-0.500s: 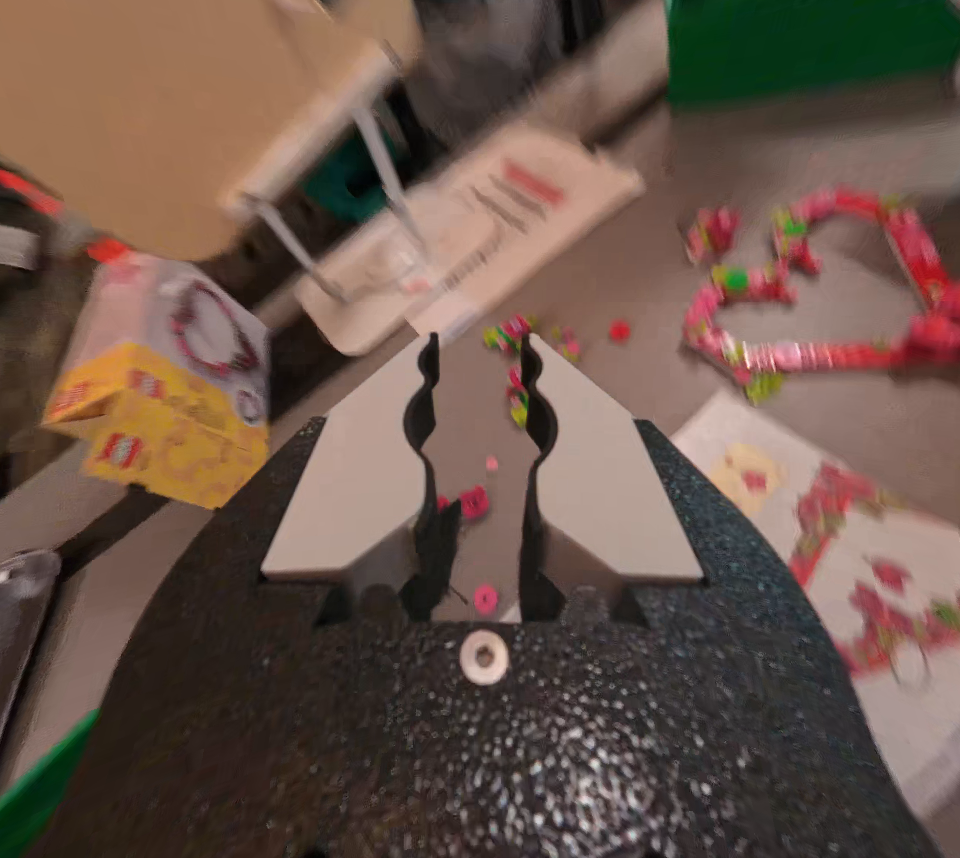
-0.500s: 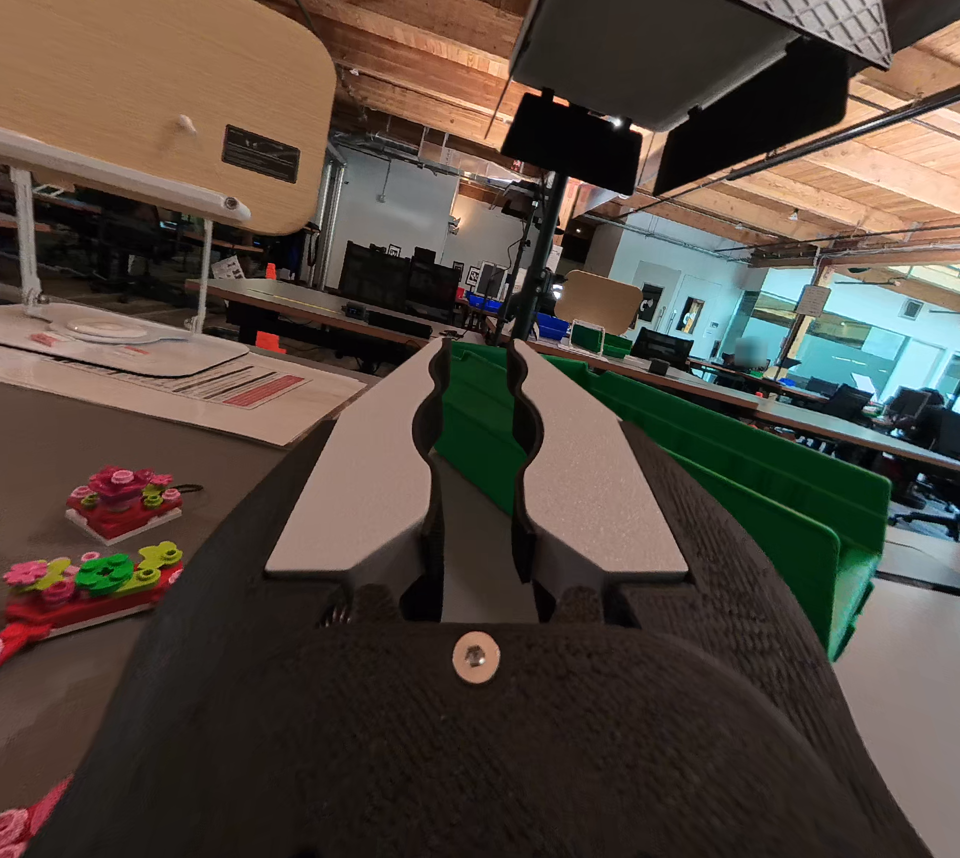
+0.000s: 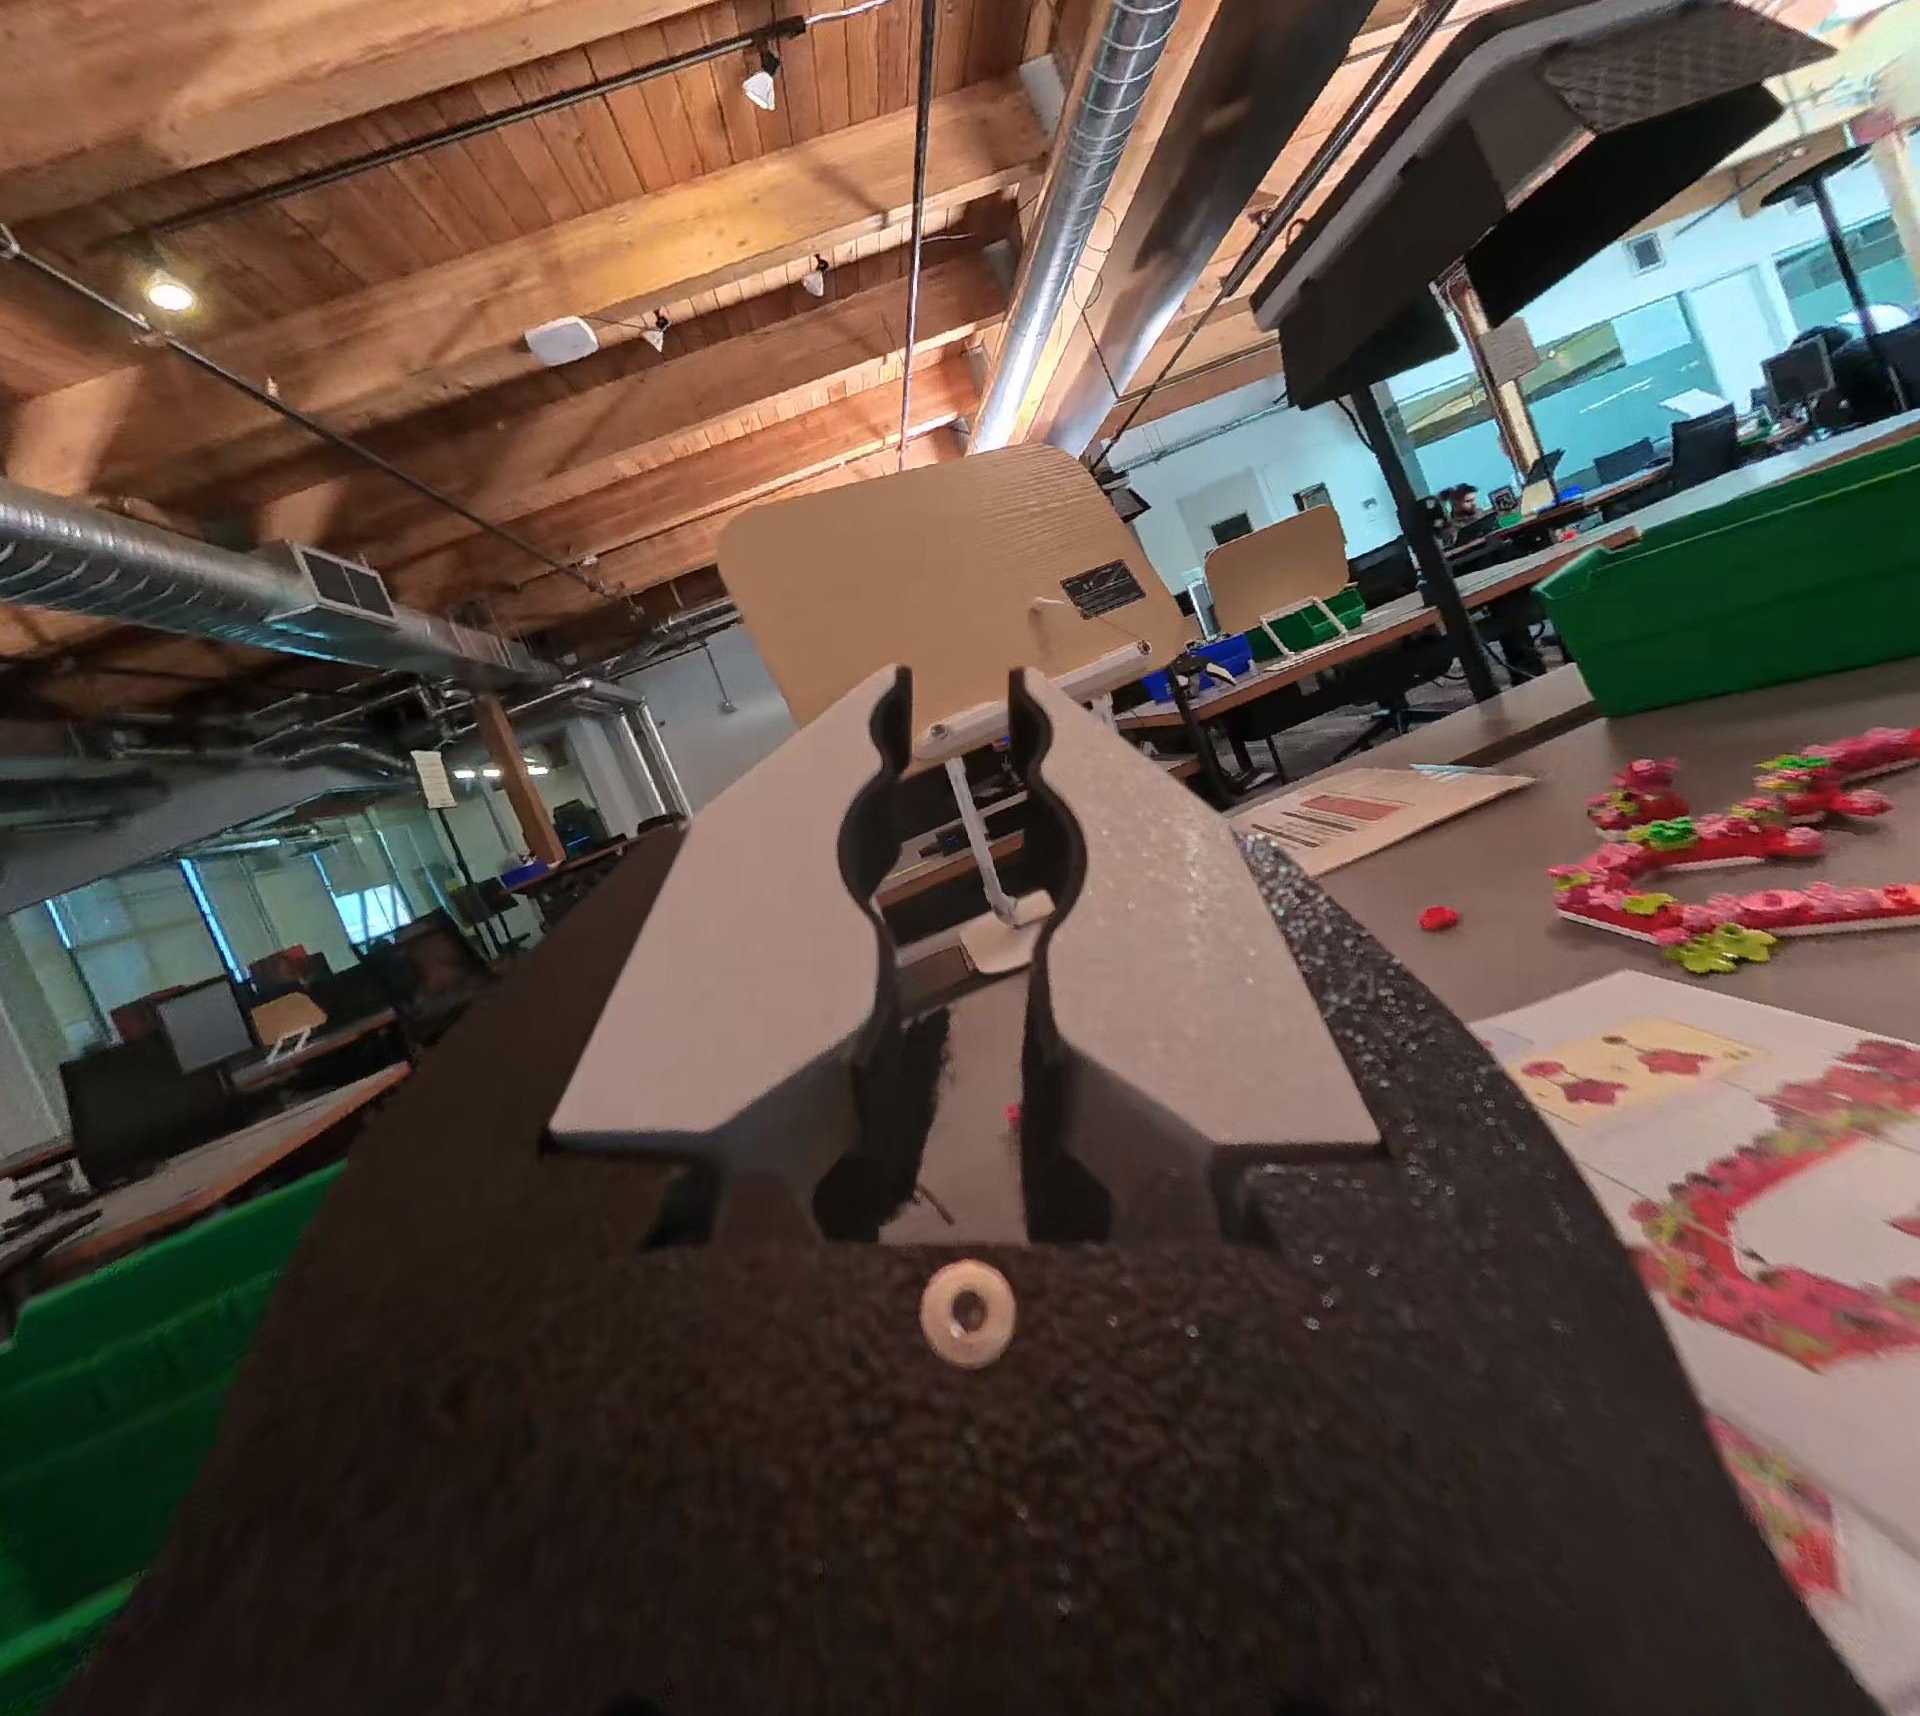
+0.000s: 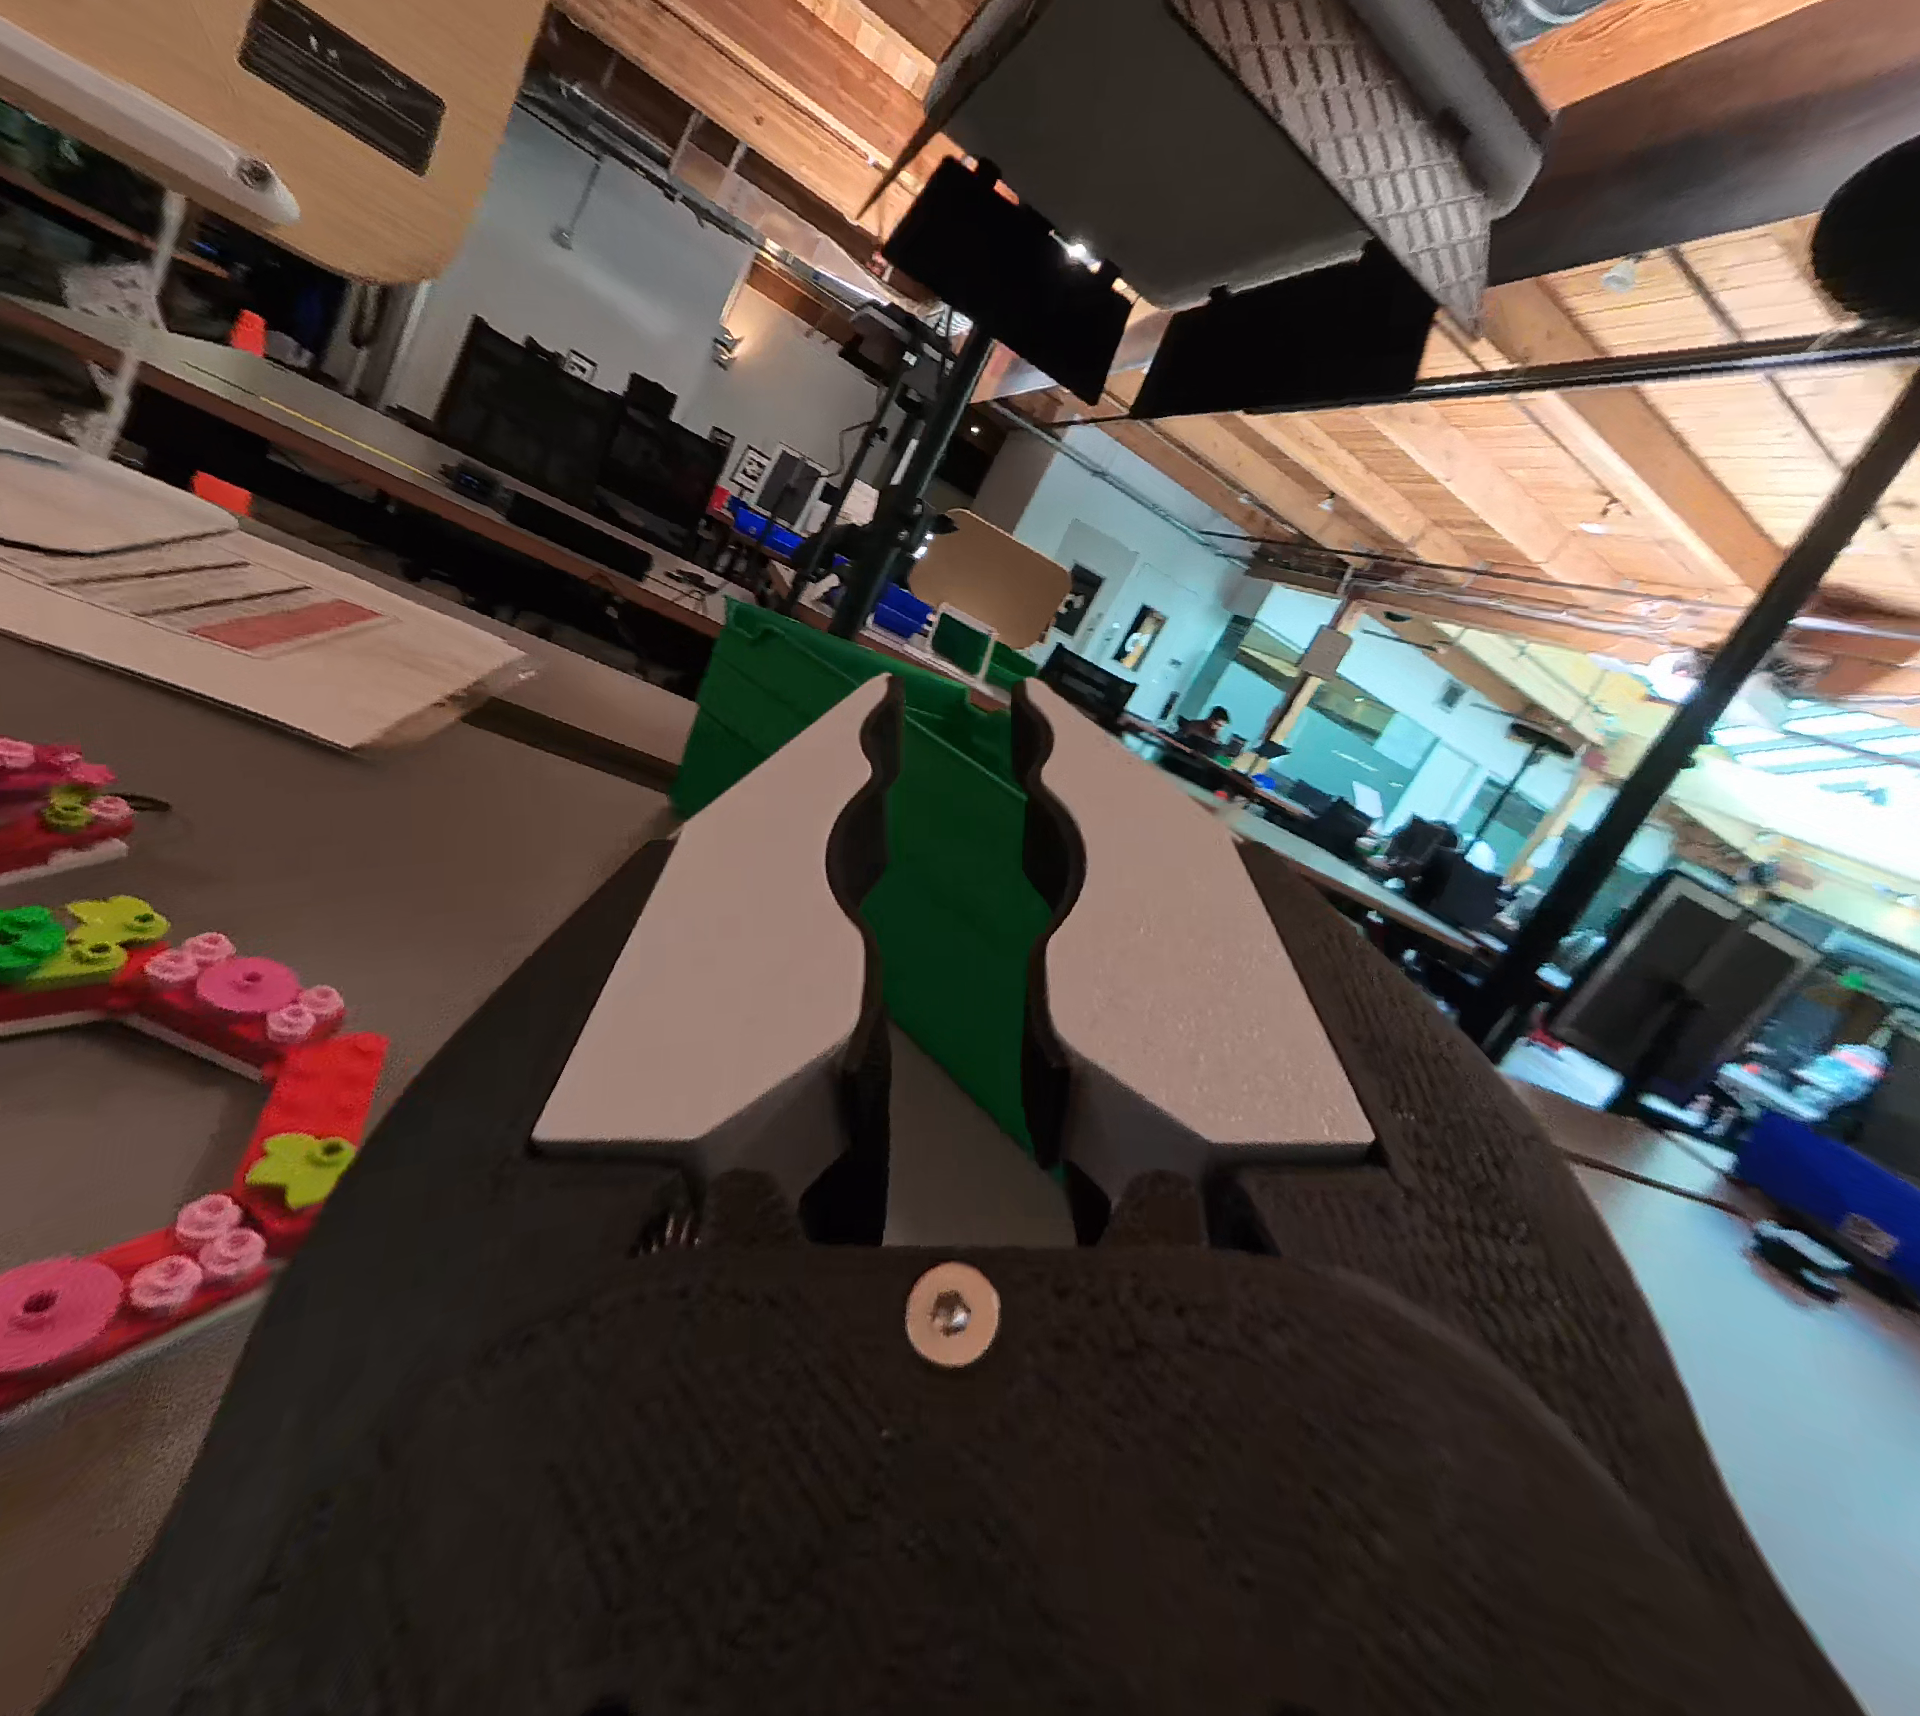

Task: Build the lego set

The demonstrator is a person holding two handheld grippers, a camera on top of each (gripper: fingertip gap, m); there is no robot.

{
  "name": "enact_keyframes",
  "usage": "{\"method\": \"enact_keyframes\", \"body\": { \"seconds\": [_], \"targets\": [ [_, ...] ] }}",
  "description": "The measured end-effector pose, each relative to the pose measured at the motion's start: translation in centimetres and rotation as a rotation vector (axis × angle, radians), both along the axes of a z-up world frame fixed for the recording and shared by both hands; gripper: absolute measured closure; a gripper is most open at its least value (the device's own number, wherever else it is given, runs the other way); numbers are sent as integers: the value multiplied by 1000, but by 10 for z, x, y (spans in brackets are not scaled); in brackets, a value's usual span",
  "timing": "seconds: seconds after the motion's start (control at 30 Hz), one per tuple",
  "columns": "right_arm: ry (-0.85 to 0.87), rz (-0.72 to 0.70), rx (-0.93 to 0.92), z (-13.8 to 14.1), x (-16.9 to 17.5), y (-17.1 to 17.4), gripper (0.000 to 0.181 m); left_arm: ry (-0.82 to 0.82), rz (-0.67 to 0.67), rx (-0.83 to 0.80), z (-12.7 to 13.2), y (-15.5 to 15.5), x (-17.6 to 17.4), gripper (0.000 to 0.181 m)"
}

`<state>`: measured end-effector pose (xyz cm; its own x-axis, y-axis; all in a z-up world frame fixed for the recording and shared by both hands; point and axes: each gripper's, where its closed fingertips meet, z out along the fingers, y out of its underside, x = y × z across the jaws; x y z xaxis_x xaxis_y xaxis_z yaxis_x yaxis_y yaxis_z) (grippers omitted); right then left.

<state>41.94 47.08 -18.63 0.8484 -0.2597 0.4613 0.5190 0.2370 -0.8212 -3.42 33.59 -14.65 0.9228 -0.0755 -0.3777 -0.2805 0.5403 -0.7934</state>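
Observation:
A red and pink lego frame with green leaves lies on the grey table: in the left wrist view (image 3: 1725,877) it is at the right, in the right wrist view (image 4: 197,1136) at the lower left. My left gripper (image 3: 958,690) is open and empty, tilted up toward the ceiling. My right gripper (image 4: 951,700) is open and empty, low beside the frame and pointing at a green bin (image 4: 935,845). A loose red piece (image 3: 1438,916) lies on the table. The printed instruction sheet (image 3: 1704,1147) lies at the left gripper's right.
A green bin (image 3: 1745,596) stands at the table's far right. A wooden board on a white stand (image 3: 935,606) stands behind a white paper sheet (image 3: 1361,809). An overhead lamp (image 4: 1226,87) hangs above. Another green bin (image 3: 114,1354) is at the lower left. Spacing between my two grippers at the tips: around 50 cm.
My left gripper has swung up from looking down at the table to a near-level, upward view. My right gripper has rolled and moved nearer the lego frame. Both stay open.

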Motion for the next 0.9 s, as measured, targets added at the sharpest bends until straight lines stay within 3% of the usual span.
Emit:
{"method": "enact_keyframes", "body": {
  "seconds": [0.13,0.2,0.23,0.33,0.43,0.57,0.67,0.73,0.77,0.9],
  "targets": [
    [-181,-75,49,27,-18,-30,162,-110,23,-3,4,-14,-32,168],
    [-272,-20,87,49,-60,-46,163,-221,-29,13,15,-21,-43,169],
    [-298,78,66,53,-94,-48,174,-250,-63,12,17,-22,-44,169],
    [-329,649,-331,7,-226,-48,180,-288,-106,-25,19,-21,-46,171],
    [-390,928,-546,-21,-314,-57,174,-313,-124,-50,18,-19,-47,171],
    [-559,1042,-774,-61,-385,-42,171,-376,-114,-95,13,-12,-57,170],
    [-506,1130,-1019,-90,-418,-26,156,-436,-96,-82,13,-14,-68,174],
    [-444,1096,-1156,-104,-428,-7,134,-468,-91,-80,12,-14,-74,175],
    [-414,1088,-1230,-112,-432,-2,132,-482,-99,-81,12,-15,-76,175],
    [-355,1070,-1330,-129,-447,17,144,-504,-103,-84,11,-16,-82,173]
  ]
}}
